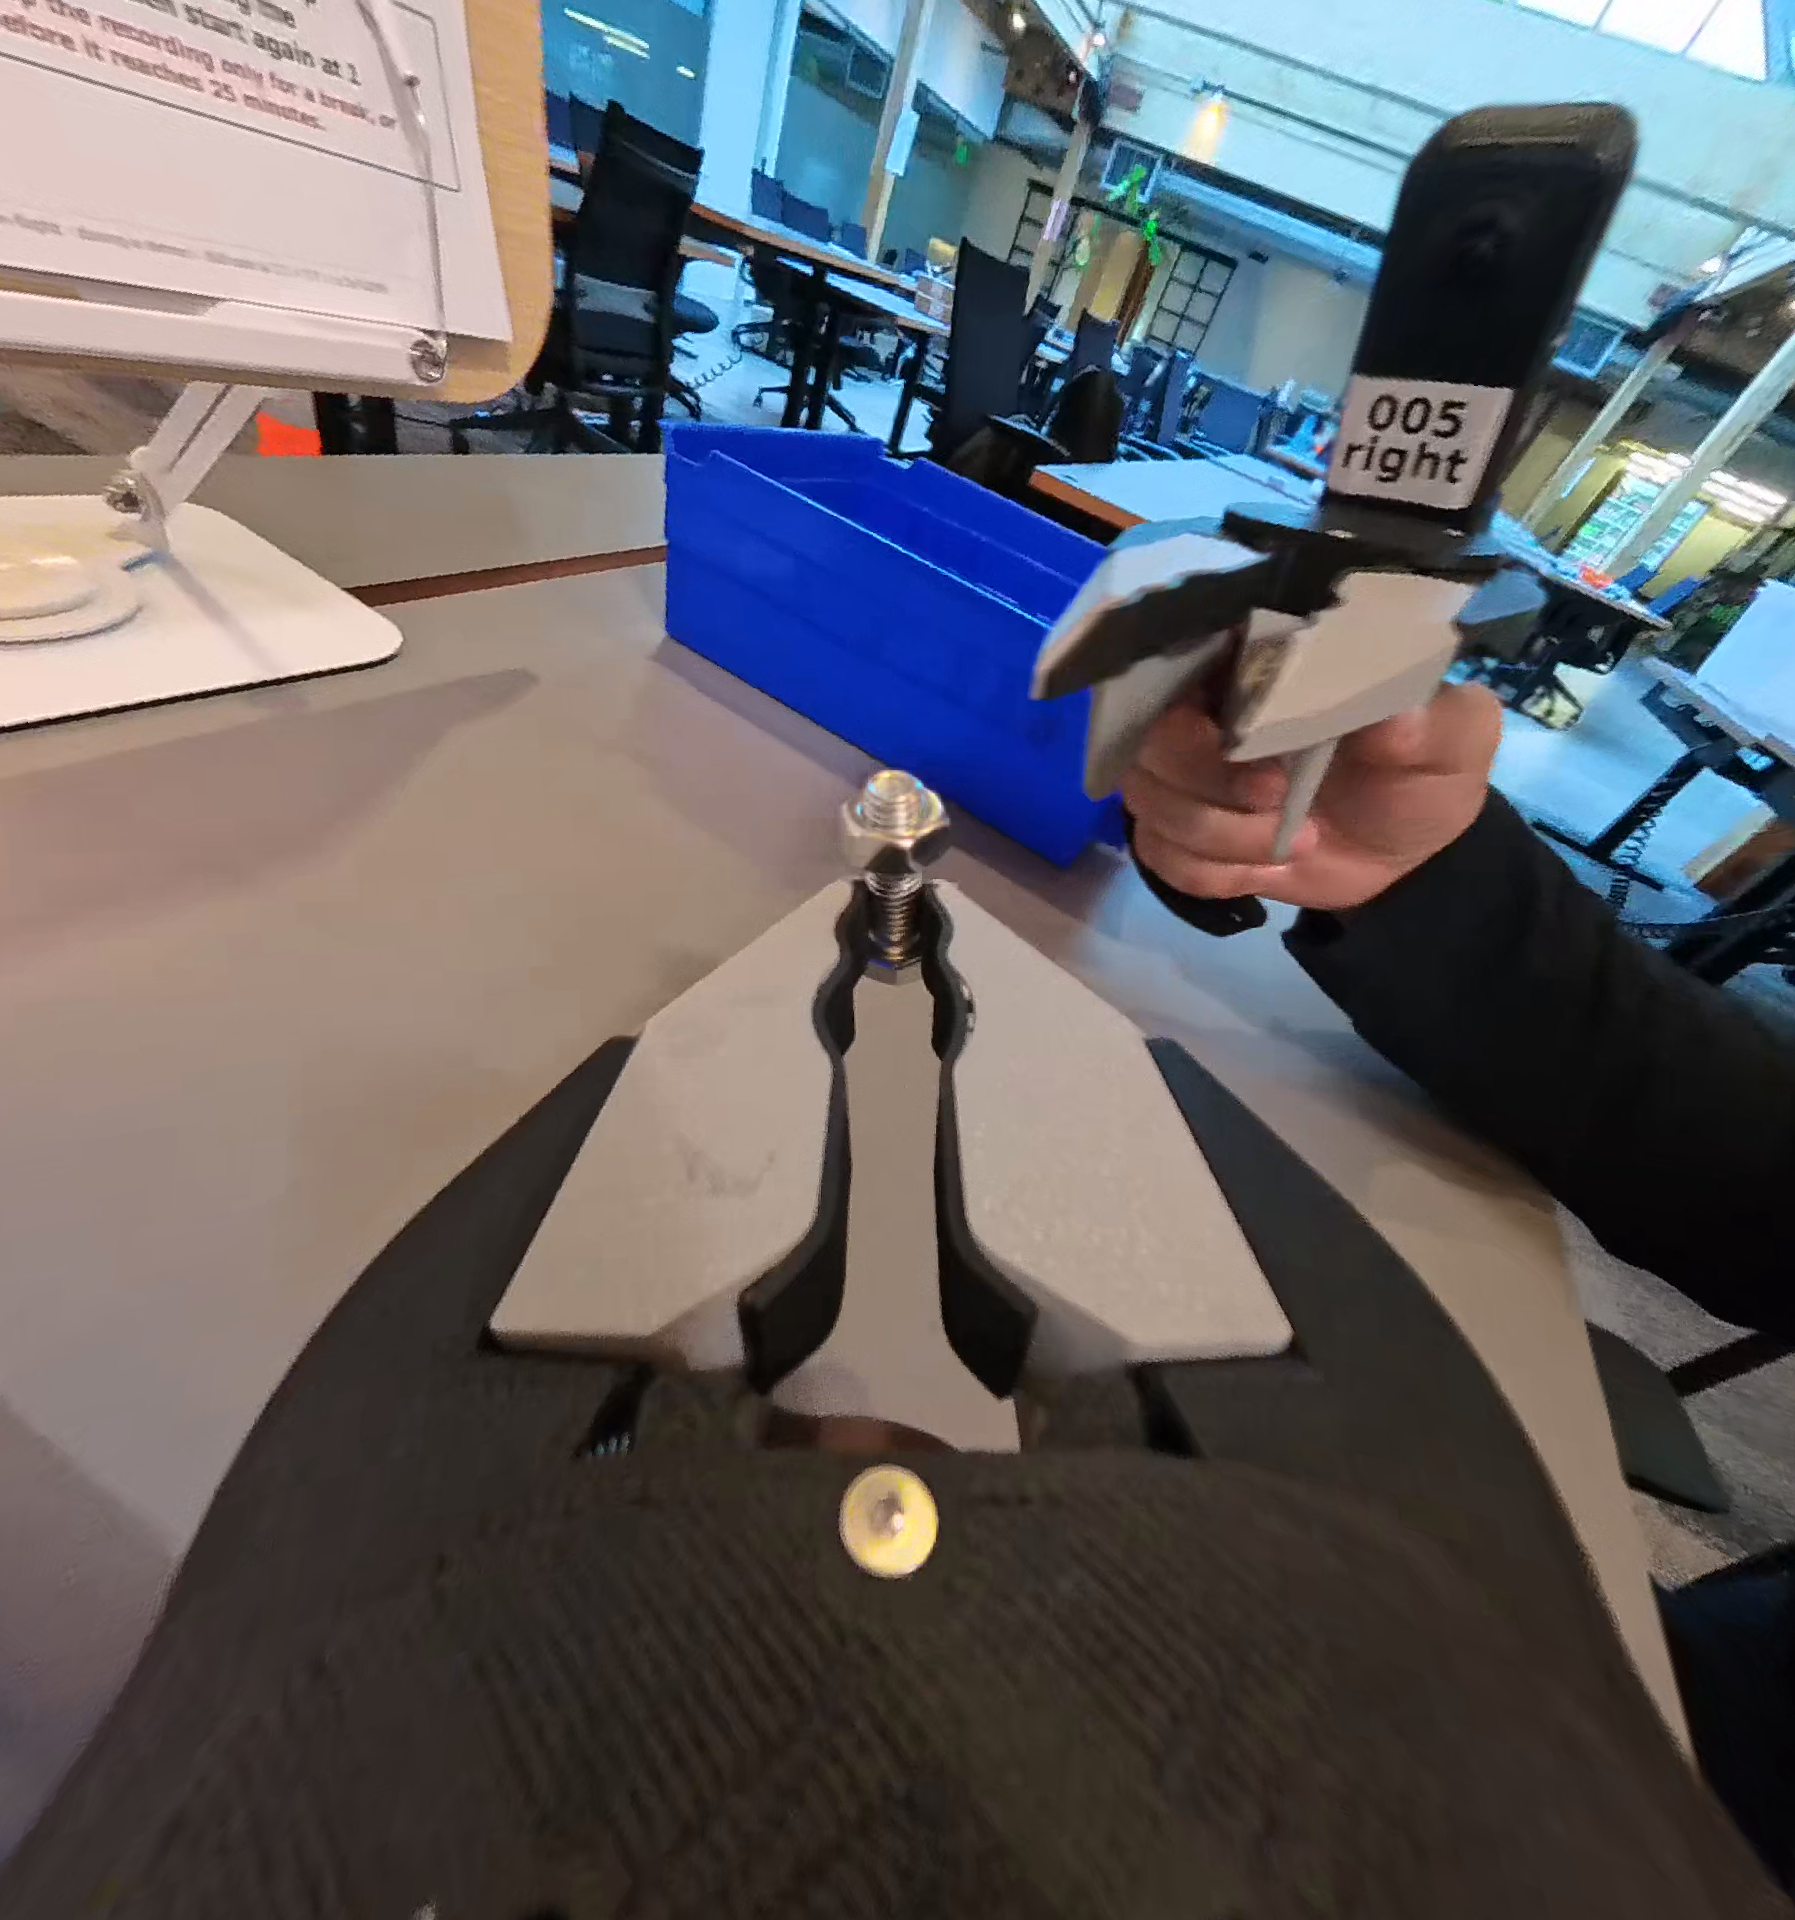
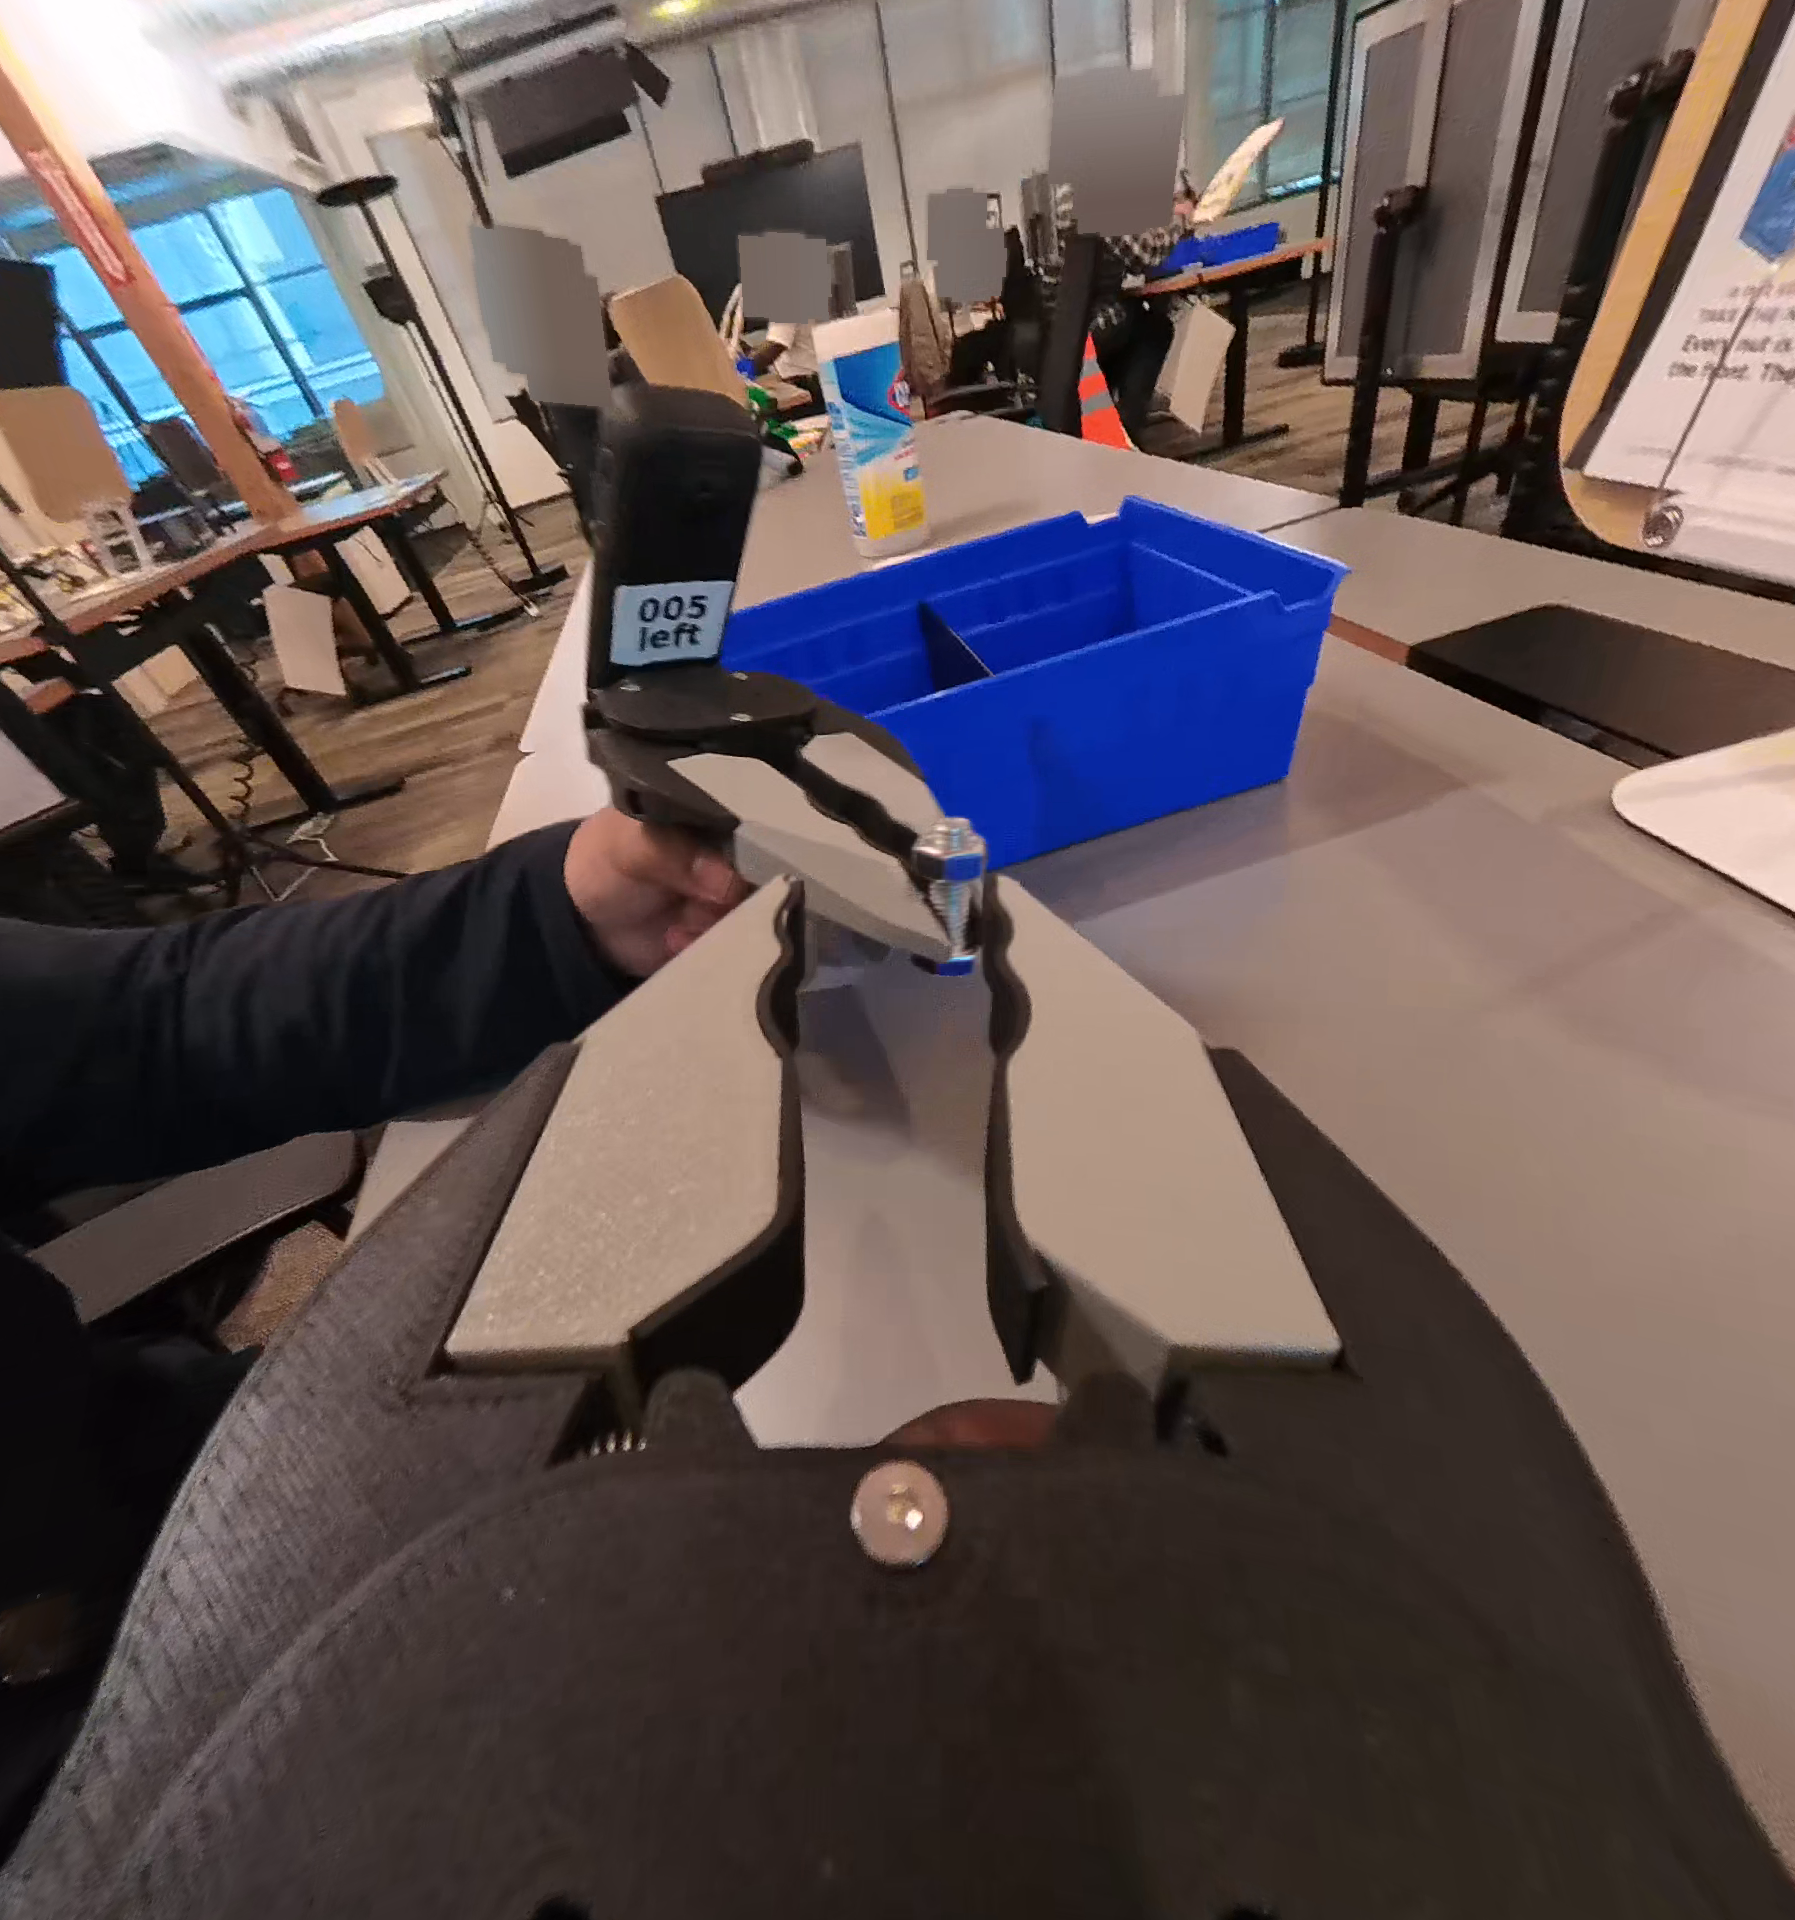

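The left gripper has its jaws narrowed onto a threaded bolt, held upright above the grey table with a hex nut near its top. The right gripper, jaws parted and empty, sits level just beside that bolt, gripped by a hand in a dark sleeve. Farther off stands a blue bin; only the right wrist view shows its divided compartments, apparently bare, and a wipes canister beyond
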{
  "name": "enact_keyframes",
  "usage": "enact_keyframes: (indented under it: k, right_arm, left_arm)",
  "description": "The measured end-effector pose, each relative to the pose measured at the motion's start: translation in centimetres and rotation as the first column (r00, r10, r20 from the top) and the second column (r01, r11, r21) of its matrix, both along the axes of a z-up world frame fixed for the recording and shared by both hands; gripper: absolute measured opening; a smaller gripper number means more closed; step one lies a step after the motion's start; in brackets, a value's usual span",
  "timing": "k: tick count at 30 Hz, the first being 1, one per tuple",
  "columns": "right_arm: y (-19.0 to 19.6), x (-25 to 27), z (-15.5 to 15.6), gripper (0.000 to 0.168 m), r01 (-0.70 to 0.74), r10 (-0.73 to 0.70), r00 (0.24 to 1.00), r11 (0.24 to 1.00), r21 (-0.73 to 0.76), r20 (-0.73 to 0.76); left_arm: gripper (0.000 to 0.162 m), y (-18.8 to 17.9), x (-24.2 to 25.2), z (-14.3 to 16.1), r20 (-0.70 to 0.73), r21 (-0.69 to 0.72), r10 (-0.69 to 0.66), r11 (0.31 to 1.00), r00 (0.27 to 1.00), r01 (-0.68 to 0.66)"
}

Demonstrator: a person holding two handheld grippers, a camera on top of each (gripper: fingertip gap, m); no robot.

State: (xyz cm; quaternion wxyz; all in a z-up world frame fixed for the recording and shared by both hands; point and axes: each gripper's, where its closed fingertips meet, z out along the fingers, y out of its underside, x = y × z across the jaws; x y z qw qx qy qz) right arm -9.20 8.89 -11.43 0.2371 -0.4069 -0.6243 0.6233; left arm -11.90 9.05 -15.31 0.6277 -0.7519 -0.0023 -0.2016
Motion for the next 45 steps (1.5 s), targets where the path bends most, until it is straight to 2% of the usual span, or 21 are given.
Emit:
enact_keyframes:
  k: [5,8,9,10,17,21,22,23,24,27,30,31,32,34,36,40,43,45]
  right_arm:
    - [-0.3,-0.9,-1.6,0.034,0.023,-0.025,0.998,0.999,0.028,0.063]
    - [-0.8,-1.1,-2.5,0.032,0.014,-0.018,0.996,0.999,0.046,0.090]
    - [-1.1,-1.1,-2.7,0.026,0.002,-0.007,0.995,0.999,0.051,0.101]
    - [-1.3,-1.0,-2.9,0.016,-0.013,0.008,0.994,0.999,0.053,0.106]
    - [-0.8,-1.5,-3.5,0.015,0.017,-0.023,0.990,0.999,0.044,0.141]
    - [-0.7,-1.4,-3.3,0.015,0.016,-0.018,0.990,1.000,0.010,0.141]
    - [-0.7,-1.4,-3.2,0.015,0.010,-0.009,0.990,1.000,-0.007,0.141]
    - [-0.8,-1.4,-3.1,0.015,0.005,-0.002,0.990,1.000,-0.023,0.138]
    - [-0.9,-1.4,-3.0,0.016,0.002,0.003,0.990,0.999,-0.036,0.139]
    - [-0.7,-1.5,-3.2,0.016,0.008,-0.002,0.989,0.999,-0.044,0.147]
    - [-0.8,-1.3,-2.7,0.023,-0.008,0.021,0.989,0.996,-0.089,0.144]
    - [-0.7,-1.1,-2.5,0.019,-0.019,0.031,0.990,0.996,-0.092,0.138]
    - [-0.8,-0.7,-2.2,0.000,-0.048,0.058,0.991,0.995,-0.089,0.122]
    - [-0.9,-0.1,-1.2,0.000,-0.080,0.088,0.993,0.991,-0.106,0.078]
    - [-0.3,-0.4,-0.6,0.019,-0.032,0.040,0.998,0.991,-0.127,0.057]
    - [-0.1,-1.0,-1.6,0.037,0.007,0.002,0.995,0.995,-0.097,0.096]
    - [-0.9,-1.3,-2.4,0.040,-0.004,0.011,0.993,0.998,-0.058,0.120]
    - [-1.3,-1.2,-2.7,0.030,-0.021,0.024,0.992,0.999,-0.030,0.121]
  left_arm:
    - [0.006,0.1,2.4,-0.2,-0.072,-0.005,-0.077,0.997,0.994,0.077]
    - [0.006,0.1,3.3,-0.5,-0.074,-0.013,-0.117,0.993,0.990,0.116]
    - [0.006,0.1,3.4,-0.6,-0.072,-0.015,-0.123,0.992,0.990,0.122]
    - [0.006,0.2,3.5,-0.6,-0.069,-0.018,-0.124,0.992,0.990,0.123]
    - [0.007,0.5,3.0,-1.4,-0.053,-0.053,-0.095,0.994,0.994,0.092]
    - [0.020,0.6,2.4,-1.4,-0.042,-0.059,-0.060,0.997,0.997,0.057]
    - [0.020,0.6,2.5,-1.3,-0.030,-0.055,-0.071,0.996,0.997,0.070]
    - [0.009,0.4,2.9,-1.1,-0.026,-0.044,-0.102,0.994,0.994,0.100]
    - [0.007,0.3,3.1,-1.0,-0.039,-0.037,-0.106,0.994,0.994,0.105]
    - [0.007,0.4,2.8,-1.2,-0.126,-0.046,-0.071,0.997,0.990,0.065]
    - [0.006,0.5,2.6,-1.0,-0.108,-0.036,-0.058,0.998,0.992,0.055]
    - [0.006,0.4,2.3,-0.8,-0.095,-0.028,-0.048,0.999,0.994,0.046]
    - [0.006,0.4,1.9,-0.6,-0.080,-0.023,-0.035,0.999,0.996,0.033]
    - [0.006,0.3,1.0,-0.4,-0.045,-0.021,-0.011,1.000,0.999,0.010]
    - [0.006,0.1,1.0,-0.1,-0.017,-0.007,-0.025,1.000,1.000,0.025]
    - [0.006,0.2,1.7,-0.1,-0.019,-0.006,-0.048,0.999,0.999,0.048]
    - [0.006,0.2,2.3,-0.3,-0.029,-0.012,-0.075,0.997,0.997,0.075]
    - [0.006,0.2,2.4,-0.4,-0.032,-0.013,-0.078,0.997,0.996,0.077]
